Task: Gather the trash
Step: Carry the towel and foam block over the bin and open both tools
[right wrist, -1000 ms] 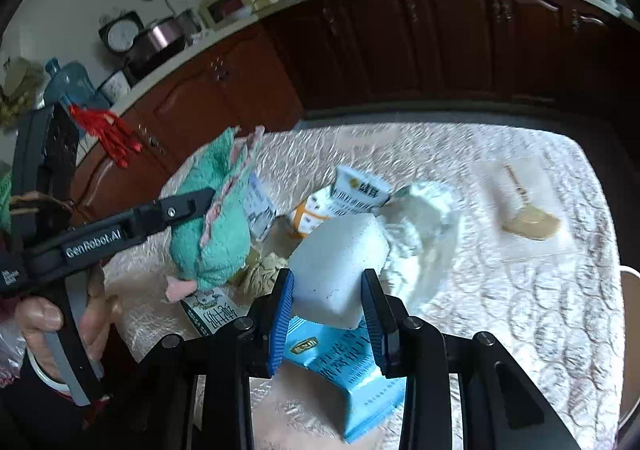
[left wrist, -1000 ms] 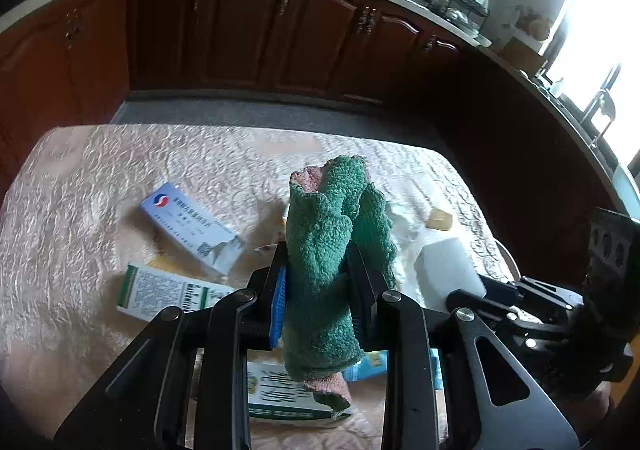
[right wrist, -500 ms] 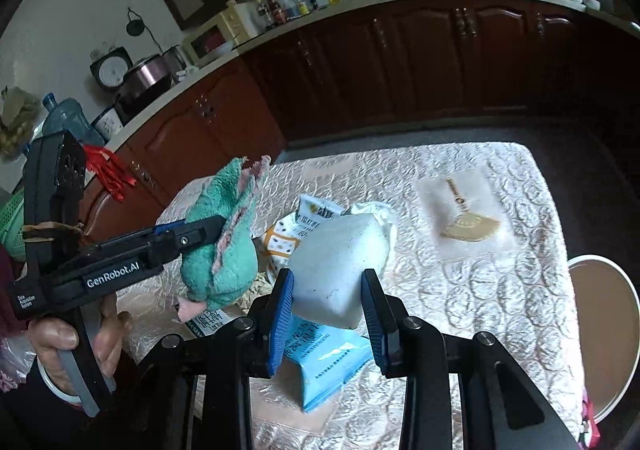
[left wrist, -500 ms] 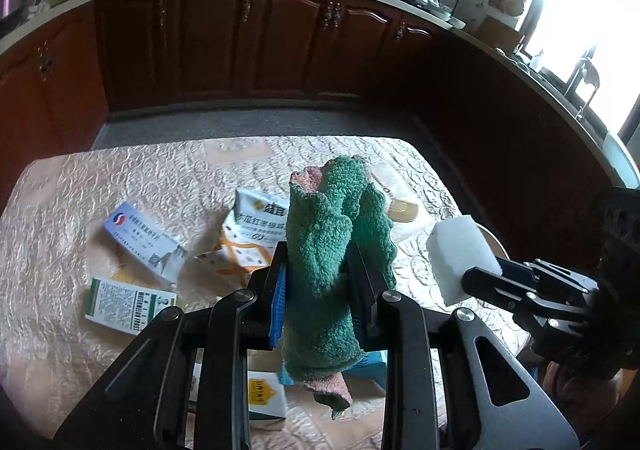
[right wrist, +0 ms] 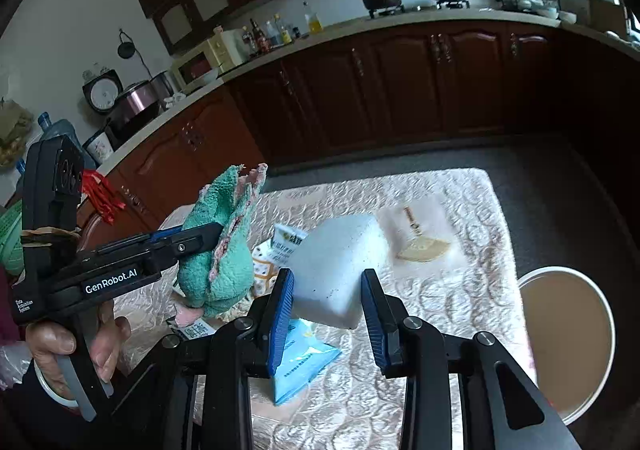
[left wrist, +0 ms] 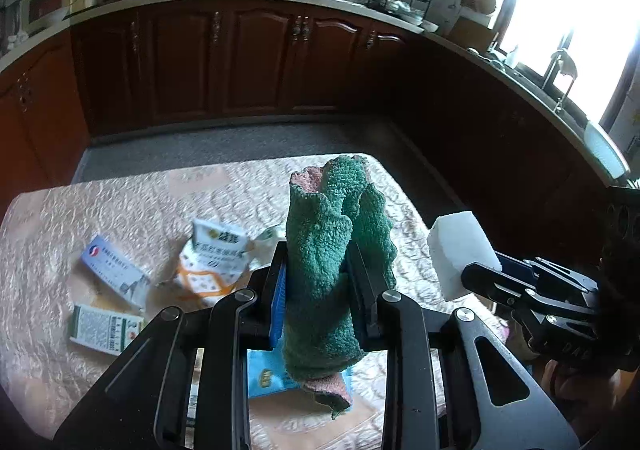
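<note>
**Risk of dropping held items short of the bin**

Cloth (left wrist: 332,270) is clamped in the left gripper (left wrist: 316,286) jaws, white sponge block (right wrist: 336,270) in the right gripper (right wrist: 326,302) jaws, both above the bench (right wrist: 460,290). Held only by its corner, the block may slip before reaching the bin (right wrist: 568,346).

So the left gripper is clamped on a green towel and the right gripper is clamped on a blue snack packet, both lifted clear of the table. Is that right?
Not quite. The right gripper holds a white sponge block; the blue packet lies on the table beneath it, as the right wrist view shows. The left gripper is indeed shut on the green towel.
</note>
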Motion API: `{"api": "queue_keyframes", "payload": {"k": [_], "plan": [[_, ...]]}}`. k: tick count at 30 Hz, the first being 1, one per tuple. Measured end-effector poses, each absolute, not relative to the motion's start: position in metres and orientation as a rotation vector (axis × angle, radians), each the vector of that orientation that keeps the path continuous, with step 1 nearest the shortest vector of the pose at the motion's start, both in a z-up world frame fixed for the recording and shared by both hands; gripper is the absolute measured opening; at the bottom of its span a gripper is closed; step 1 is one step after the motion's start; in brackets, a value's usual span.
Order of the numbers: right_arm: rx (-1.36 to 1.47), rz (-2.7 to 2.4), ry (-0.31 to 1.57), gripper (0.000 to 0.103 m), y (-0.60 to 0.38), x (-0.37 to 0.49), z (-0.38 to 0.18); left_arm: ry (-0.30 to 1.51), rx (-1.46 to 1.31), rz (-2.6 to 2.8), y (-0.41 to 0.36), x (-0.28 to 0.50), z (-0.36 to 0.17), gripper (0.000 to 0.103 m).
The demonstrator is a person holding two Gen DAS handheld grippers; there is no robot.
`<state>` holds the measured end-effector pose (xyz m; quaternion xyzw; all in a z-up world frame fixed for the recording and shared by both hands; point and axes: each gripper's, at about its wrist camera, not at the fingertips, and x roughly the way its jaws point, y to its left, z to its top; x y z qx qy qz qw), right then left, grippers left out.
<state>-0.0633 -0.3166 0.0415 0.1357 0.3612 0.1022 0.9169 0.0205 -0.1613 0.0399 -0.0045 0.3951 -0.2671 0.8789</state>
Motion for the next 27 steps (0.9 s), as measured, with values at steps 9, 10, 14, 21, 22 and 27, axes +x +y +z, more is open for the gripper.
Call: {"api": "queue_keyframes", "payload": {"k": [9, 10, 14, 21, 22, 27], "plan": [[0.286, 0.143, 0.709, 0.033, -0.347, -0.082, 0.053, 0.808, 0.02, -0.626, -0.202, 0.015, 0.048, 0.024], [0.288, 0.137, 0.708, 0.033, -0.35, -0.084, 0.053, 0.808, 0.023, -0.631, -0.205, 0.015, 0.049, 0.024], [0.294, 0.106, 0.703, 0.033, -0.363, -0.091, 0.055, 0.807, 0.034, -0.657, -0.222, 0.013, 0.05, 0.024], [0.299, 0.037, 0.706, 0.033, -0.388, -0.101, 0.053, 0.823, 0.045, -0.722, -0.257, 0.01, 0.049, 0.024], [0.3, 0.025, 0.707, 0.033, -0.392, -0.103, 0.053, 0.828, 0.048, -0.732, -0.263, 0.01, 0.048, 0.024], [0.322, -0.03, 0.712, 0.033, -0.417, -0.115, 0.049, 0.85, 0.061, -0.776, -0.291, 0.008, 0.043, 0.024]]}}
